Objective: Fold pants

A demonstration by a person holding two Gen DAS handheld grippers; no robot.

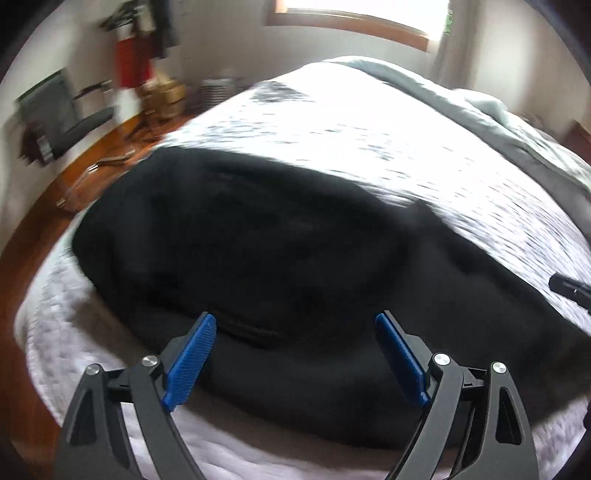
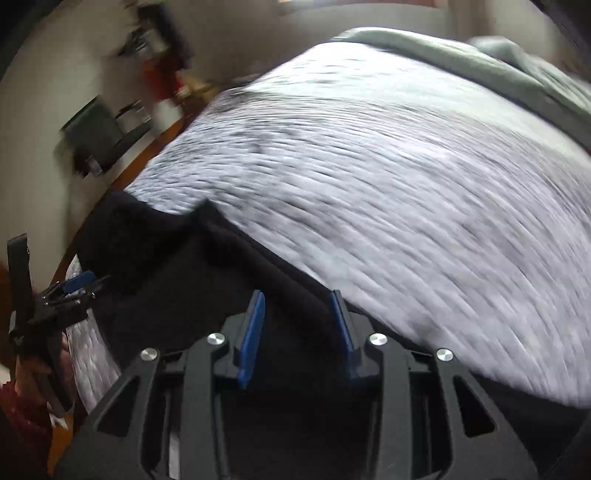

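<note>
Bed [image 1: 369,122] with white textured cover fills both views. Black pants [image 1: 258,258] lie flat on it, spread from centre toward 9 o'clock in the left wrist view, reaching the near edge. Pale grey-green blanket [image 1: 480,107] bunched on the bed at 1–2 o'clock. Frames motion-blurred.

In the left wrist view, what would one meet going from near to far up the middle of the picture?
Left gripper with open blue fingers → black pants → white quilted bedspread → wood-framed window.
</note>
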